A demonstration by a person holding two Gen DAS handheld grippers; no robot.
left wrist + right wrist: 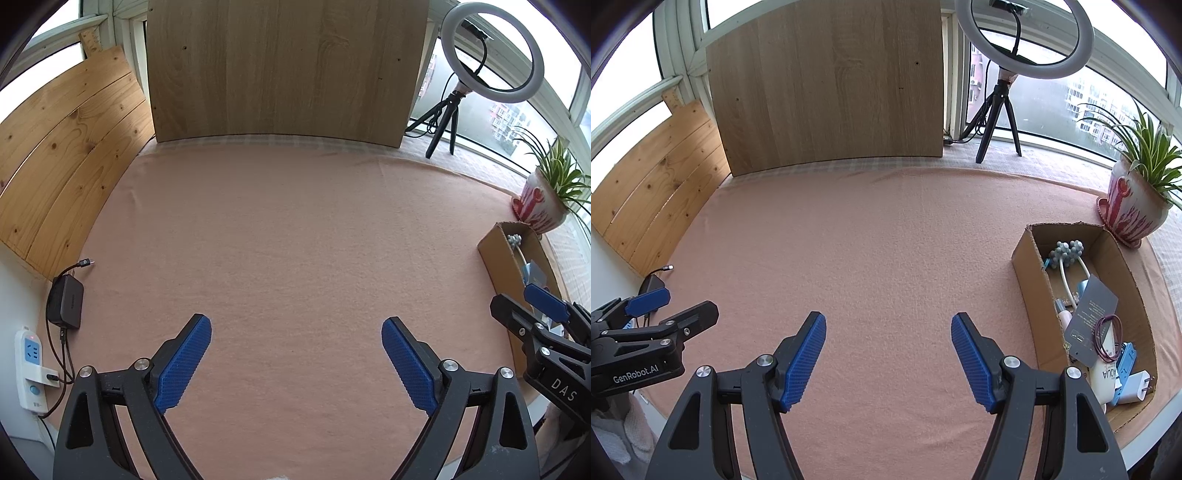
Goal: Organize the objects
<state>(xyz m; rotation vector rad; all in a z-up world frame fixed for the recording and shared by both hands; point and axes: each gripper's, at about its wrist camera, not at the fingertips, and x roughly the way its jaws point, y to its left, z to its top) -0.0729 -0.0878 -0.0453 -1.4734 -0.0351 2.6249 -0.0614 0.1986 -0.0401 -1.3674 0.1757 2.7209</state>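
Note:
A cardboard box (1030,273) stands at the right of the pink cloth (886,240). It holds a grey knobbed massager (1070,251), a dark card (1089,314), a purple cord loop (1110,338), a white tube (1104,376), a white plug (1137,386) and a blue item (1126,360). My right gripper (888,328) hovers open over bare cloth, left of the box. My left gripper (295,334) is open too, with nothing between its blue pads. Each gripper shows at the edge of the other's view. The box (498,258) appears at the right in the left wrist view.
A potted plant (1134,206) stands behind the box. A ring light on a tripod (1001,107) stands at the back, beside an upright wooden board (831,92). Pine planks (62,155) line the left side. A black charger (68,302) and a power strip (31,365) lie at the left edge.

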